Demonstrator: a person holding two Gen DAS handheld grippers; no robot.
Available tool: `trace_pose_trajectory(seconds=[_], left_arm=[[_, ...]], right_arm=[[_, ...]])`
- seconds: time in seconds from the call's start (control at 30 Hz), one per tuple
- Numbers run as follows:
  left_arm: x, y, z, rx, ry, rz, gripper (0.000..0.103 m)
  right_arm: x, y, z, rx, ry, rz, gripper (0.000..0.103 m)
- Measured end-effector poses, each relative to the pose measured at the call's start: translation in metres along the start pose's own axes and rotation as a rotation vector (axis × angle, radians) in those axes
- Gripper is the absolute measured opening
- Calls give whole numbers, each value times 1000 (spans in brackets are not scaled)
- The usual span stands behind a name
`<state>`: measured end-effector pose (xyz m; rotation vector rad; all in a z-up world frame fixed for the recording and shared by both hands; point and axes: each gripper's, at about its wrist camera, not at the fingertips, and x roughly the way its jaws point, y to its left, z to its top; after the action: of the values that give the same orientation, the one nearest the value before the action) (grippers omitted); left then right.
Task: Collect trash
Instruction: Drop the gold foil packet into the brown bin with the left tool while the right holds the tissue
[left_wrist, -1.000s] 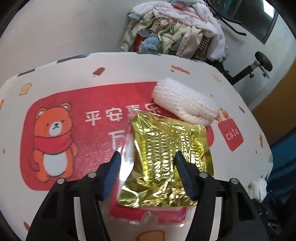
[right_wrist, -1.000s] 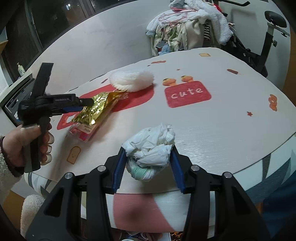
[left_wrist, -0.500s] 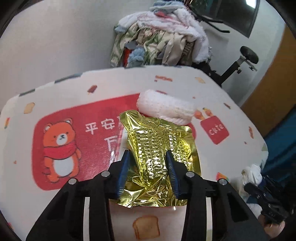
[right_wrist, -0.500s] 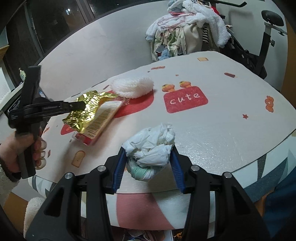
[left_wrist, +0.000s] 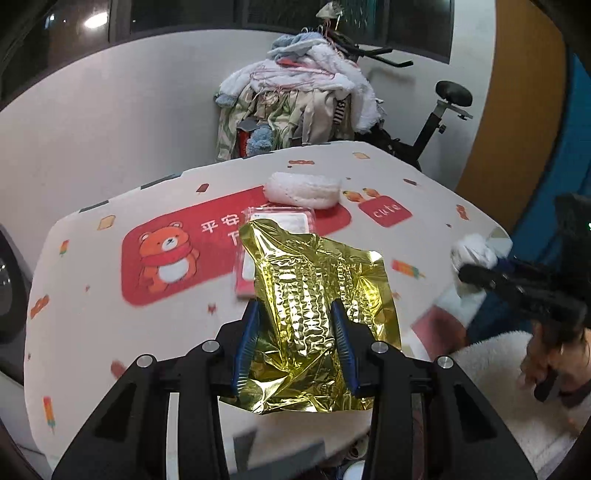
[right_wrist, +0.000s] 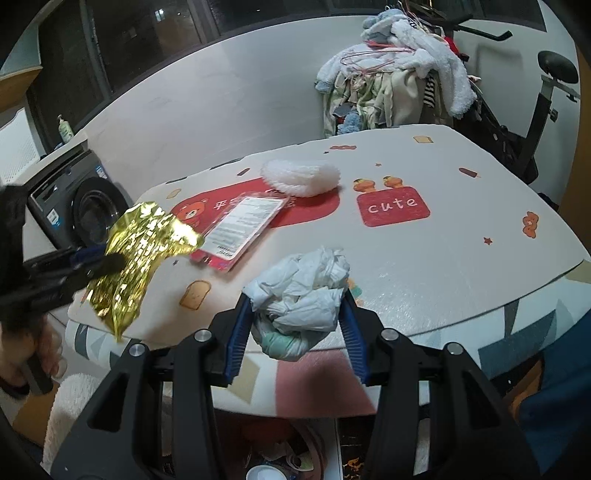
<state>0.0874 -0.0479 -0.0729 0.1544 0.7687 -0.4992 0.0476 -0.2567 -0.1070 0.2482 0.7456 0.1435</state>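
Left gripper (left_wrist: 295, 338), lower centre of its wrist view: blue pads clamped on a crumpled gold foil wrapper (left_wrist: 317, 295), lifted clear of the table (left_wrist: 110, 314), no print legible on it. Right gripper (right_wrist: 297, 325), lower centre of its view: jaws closed on a wad of white tissue (right_wrist: 303, 291) at the table's near edge. On the tablecloth mid-frame: red "cute" patch (right_wrist: 393, 205), a bear panel with Chinese characters, a red-edged clear package (right_wrist: 242, 227) with an unreadable label, and a white foam net sleeve (right_wrist: 301, 177) just behind it.

The gold wrapper (left_wrist: 314, 295) is glossy, crinkled foil (mirror-bright). The crumpled tissue wad (right_wrist: 301, 291) looks matt, soft paper. The tablecloth (right_wrist: 443, 258) looks smooth.
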Motion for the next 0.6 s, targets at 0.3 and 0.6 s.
trace_pose_trajectory(seconds=[0.3,0.6], left_arm=[[-38,-36,-71,3,-27,-16,39],[-49,-60,-126,58,14,-50,39]], right_arm=[[-20,16,-17,-5,-15,16,47],[-30,20,-30,-26,-4,11,47]])
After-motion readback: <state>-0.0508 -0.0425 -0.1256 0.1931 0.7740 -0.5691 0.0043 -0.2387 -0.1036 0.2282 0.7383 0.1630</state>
